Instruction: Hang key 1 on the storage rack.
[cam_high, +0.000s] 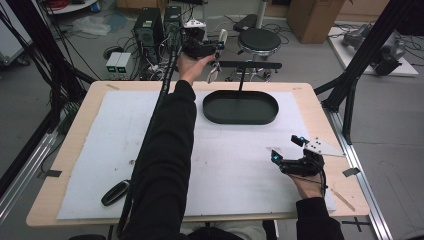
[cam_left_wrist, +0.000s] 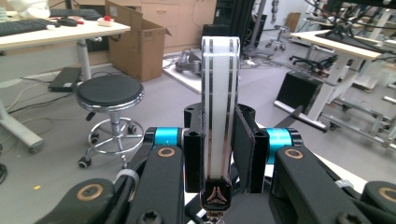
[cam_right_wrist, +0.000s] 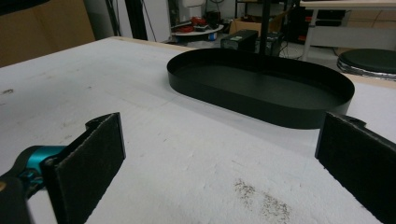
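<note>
Up close, the left gripper clamps a white strap upright, while the wide-open right gripper faces the tray ahead — nothing in it.

No text, label, brand or number can be read; the strap shows just a small three-pointed emblem

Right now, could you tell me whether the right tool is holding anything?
No, the right tool stands wide open over the bare white mat, with nothing between its pads.
</note>
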